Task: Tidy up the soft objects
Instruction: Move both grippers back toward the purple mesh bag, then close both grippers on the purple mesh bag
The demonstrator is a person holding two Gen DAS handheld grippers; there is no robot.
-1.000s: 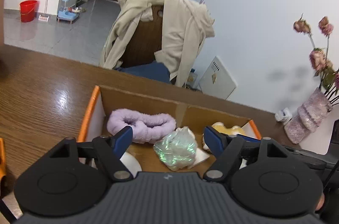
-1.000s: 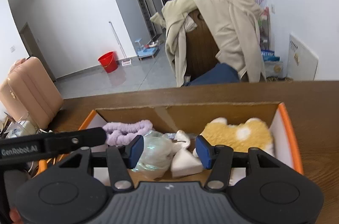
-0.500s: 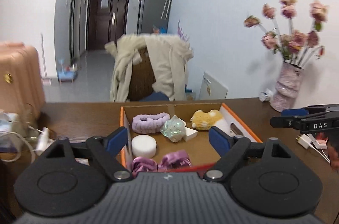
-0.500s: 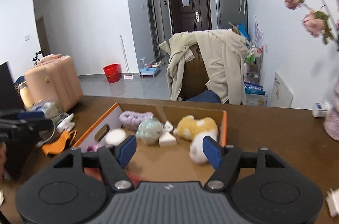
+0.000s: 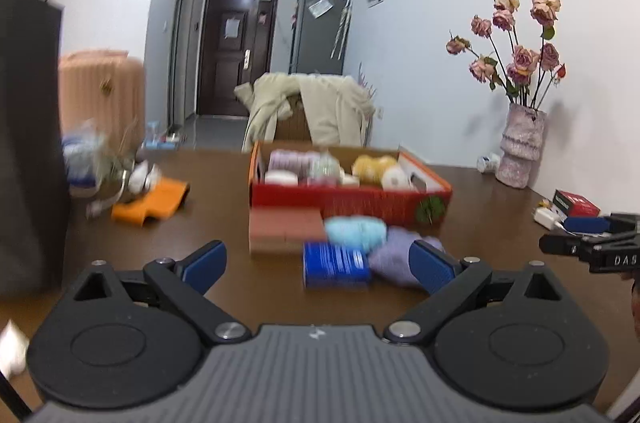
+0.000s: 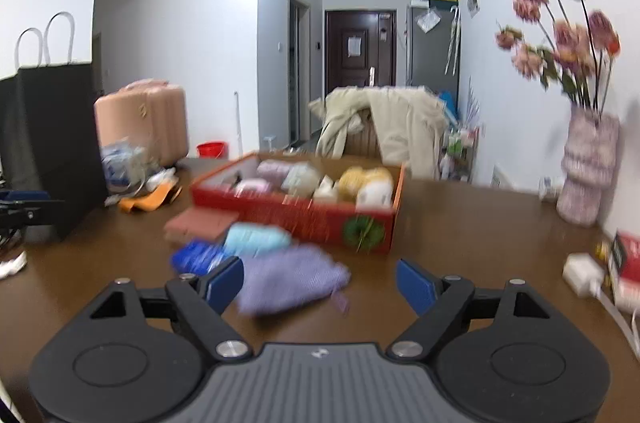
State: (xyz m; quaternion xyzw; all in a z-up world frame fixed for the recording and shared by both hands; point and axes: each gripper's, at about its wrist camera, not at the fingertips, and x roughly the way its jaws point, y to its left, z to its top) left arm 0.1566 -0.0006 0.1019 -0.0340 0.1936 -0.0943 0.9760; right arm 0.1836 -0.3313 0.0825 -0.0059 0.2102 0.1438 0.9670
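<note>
A red cardboard box (image 5: 348, 205) (image 6: 296, 213) on the brown table holds a lilac headband, a yellow plush, white pads and other soft things. In front of it lie a light blue soft item (image 5: 356, 231) (image 6: 256, 239), a purple cloth (image 5: 396, 261) (image 6: 290, 281), a blue packet (image 5: 335, 265) (image 6: 196, 257) and a reddish block (image 5: 286, 227) (image 6: 200, 223). My left gripper (image 5: 318, 261) is open and empty, back from the pile. My right gripper (image 6: 320, 283) is open and empty, just behind the purple cloth; it also shows in the left wrist view (image 5: 588, 241).
A vase of dried roses (image 5: 520, 147) (image 6: 588, 167) stands at the right by the wall. A black paper bag (image 5: 28, 143) (image 6: 44, 143) stands at the left. Orange cloth and clutter (image 5: 148, 199) lie left of the box. A charger and red box (image 6: 600, 271) lie at the right.
Both grippers have pulled back and away from above the box. The whole box and the loose items in front of it have come into view.
</note>
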